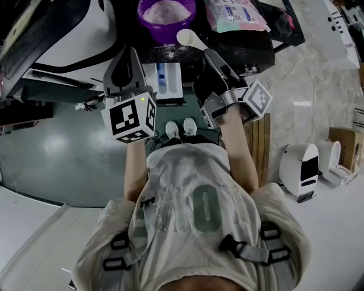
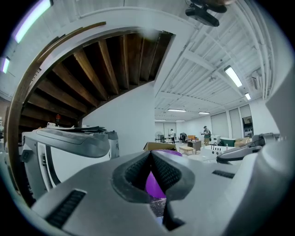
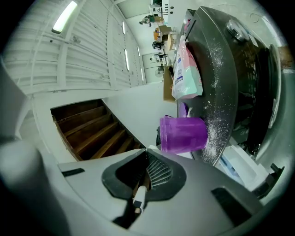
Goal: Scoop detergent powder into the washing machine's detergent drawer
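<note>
Pink pack (image 1: pixel 234 14) print too small to read. Left tongs (image 2: pixel 151 156) clenched, empty. Right tongs (image 3: pixel 144 161) grasping scoop (image 1: pixel 189 38) handle, seen only in right gripper view. Head view shows scoop bowl between purple powder tub (image 1: pixel 166 17) and open drawer (image 1: pixel 169 84).

The person stands bent forward with both bare forearms stretched out ahead. The left forearm (image 1: pixel 135 165) runs straight toward 12 o'clock. It carries the grey plastic two-jaw left gripper (image 1: pixel 129 59) (image 2: pixel 151 154), whose black-and-white marker cube (image 1: pixel 132 116) sits at the wrist. Its ribbed dark pads (image 2: pixel 138 171) are pressed together at the tips with nothing between them. The right forearm (image 1: pixel 239 148) angles in toward 11 o'clock. The matching grey right gripper (image 1: pixel 211 58) (image 3: pixel 144 171) is rolled over, its own marker cube (image 1: pixel 259 99) turned out to 3 o'clock. Its jaws are closed on a thin pale scoop handle (image 3: pixel 138 199). The two grippers sit side by side, near each other but apart.
</note>
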`<state>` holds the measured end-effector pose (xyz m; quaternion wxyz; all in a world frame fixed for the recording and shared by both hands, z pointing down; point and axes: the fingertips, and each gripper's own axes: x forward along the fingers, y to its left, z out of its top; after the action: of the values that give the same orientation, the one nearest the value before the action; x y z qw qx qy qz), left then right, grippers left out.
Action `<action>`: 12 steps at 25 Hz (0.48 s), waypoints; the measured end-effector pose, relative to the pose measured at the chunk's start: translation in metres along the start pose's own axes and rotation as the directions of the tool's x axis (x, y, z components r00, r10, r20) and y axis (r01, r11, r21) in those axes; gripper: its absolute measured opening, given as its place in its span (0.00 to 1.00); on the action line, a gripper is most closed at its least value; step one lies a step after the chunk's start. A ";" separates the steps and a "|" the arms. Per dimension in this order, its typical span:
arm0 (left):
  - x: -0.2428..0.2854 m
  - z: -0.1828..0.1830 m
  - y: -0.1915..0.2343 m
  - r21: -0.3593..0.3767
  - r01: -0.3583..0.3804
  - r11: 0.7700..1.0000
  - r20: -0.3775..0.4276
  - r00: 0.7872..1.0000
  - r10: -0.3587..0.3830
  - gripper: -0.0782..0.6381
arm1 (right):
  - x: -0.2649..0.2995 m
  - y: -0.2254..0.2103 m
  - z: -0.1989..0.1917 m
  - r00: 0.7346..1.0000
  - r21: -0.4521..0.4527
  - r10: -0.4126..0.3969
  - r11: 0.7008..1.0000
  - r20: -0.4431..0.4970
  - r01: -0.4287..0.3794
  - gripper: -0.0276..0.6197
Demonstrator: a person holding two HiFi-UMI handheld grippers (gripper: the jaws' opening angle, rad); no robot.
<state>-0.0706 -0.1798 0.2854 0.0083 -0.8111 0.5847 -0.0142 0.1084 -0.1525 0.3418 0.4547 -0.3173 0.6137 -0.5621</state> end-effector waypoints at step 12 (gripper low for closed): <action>-0.019 -0.026 0.036 -0.007 -0.080 0.997 -0.048 0.996 0.080 0.14 | -0.013 -0.054 -0.028 0.992 -0.007 -0.090 0.996 -0.090 0.090 0.06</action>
<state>-0.1116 -0.1731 0.3100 -0.0086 -0.7864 0.6168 -0.0307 0.0815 -0.1384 0.3959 0.4003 -0.3196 0.6194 -0.5950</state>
